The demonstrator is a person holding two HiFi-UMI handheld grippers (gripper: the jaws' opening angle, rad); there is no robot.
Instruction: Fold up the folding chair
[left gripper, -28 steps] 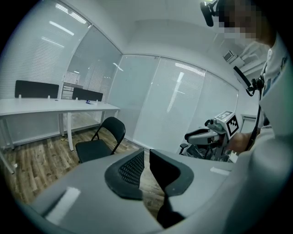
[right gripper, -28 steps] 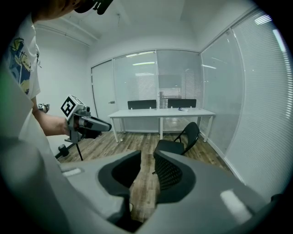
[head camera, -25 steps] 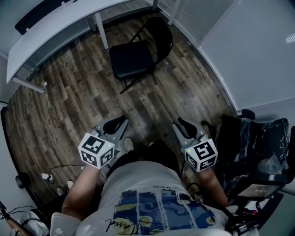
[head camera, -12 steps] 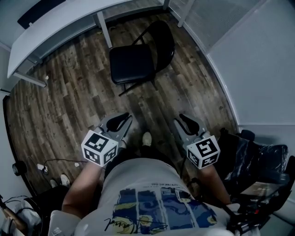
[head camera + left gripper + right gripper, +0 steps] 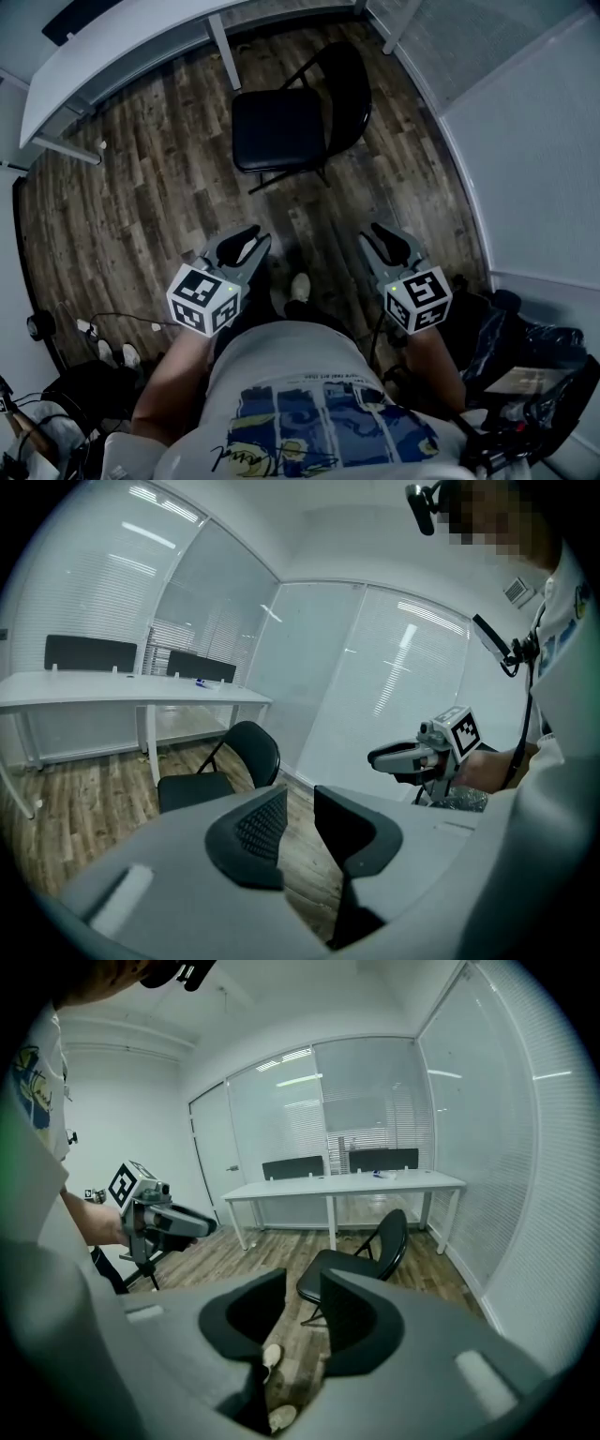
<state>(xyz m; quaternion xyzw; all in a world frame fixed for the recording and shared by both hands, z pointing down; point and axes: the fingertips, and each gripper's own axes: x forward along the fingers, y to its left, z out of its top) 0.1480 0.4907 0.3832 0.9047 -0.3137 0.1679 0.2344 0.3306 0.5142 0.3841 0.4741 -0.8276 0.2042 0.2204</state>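
Wood floor (image 5: 141, 187) office, white table (image 5: 122, 47) along the far side. The folding chair (image 5: 278, 131) sat just in front of that table, not folded yet, backrest toward the table's right end. Both grippers were well short of it, pointing its way. The left gripper (image 5: 249, 240) had its jaws opening, the right gripper (image 5: 380, 236) had its jaws apart, and neither held anything. I'd say the right one was nearer the backrest.

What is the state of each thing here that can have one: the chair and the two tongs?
folding chair: unfolded, standing on the floor, touched by neither tongs.
left tongs: jaws opening, nothing between them.
right tongs: open, nothing between them.
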